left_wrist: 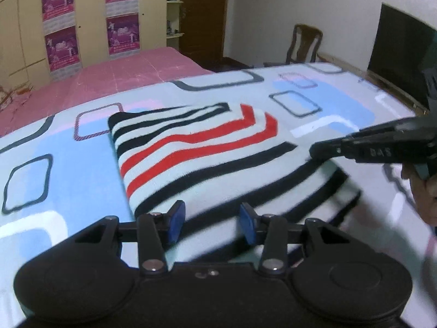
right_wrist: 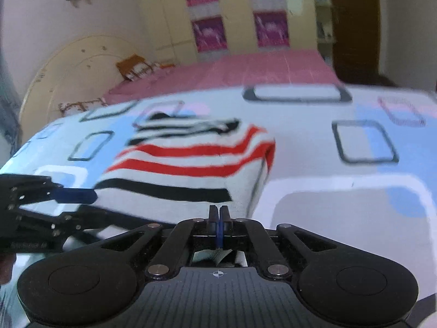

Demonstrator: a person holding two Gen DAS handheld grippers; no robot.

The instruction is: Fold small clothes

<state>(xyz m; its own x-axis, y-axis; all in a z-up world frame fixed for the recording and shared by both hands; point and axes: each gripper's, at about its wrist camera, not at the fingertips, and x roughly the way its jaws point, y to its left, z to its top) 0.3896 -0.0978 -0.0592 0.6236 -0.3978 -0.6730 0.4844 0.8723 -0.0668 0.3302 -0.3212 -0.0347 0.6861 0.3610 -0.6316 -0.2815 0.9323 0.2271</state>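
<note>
A folded striped garment (left_wrist: 207, 153) lies on the patterned sheet (left_wrist: 68, 180). The left gripper (left_wrist: 212, 220) hovers at the garment's near edge, jaws apart with nothing between them. The right gripper (right_wrist: 219, 216) sits at the garment's near right corner, jaws closed together and empty

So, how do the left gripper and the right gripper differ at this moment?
The left gripper has its blue-padded fingers apart, with the striped garment seen between them; the right gripper has its fingers pressed together, empty. The left sits at the garment's near edge, the right at its corner. Both are black.
</note>
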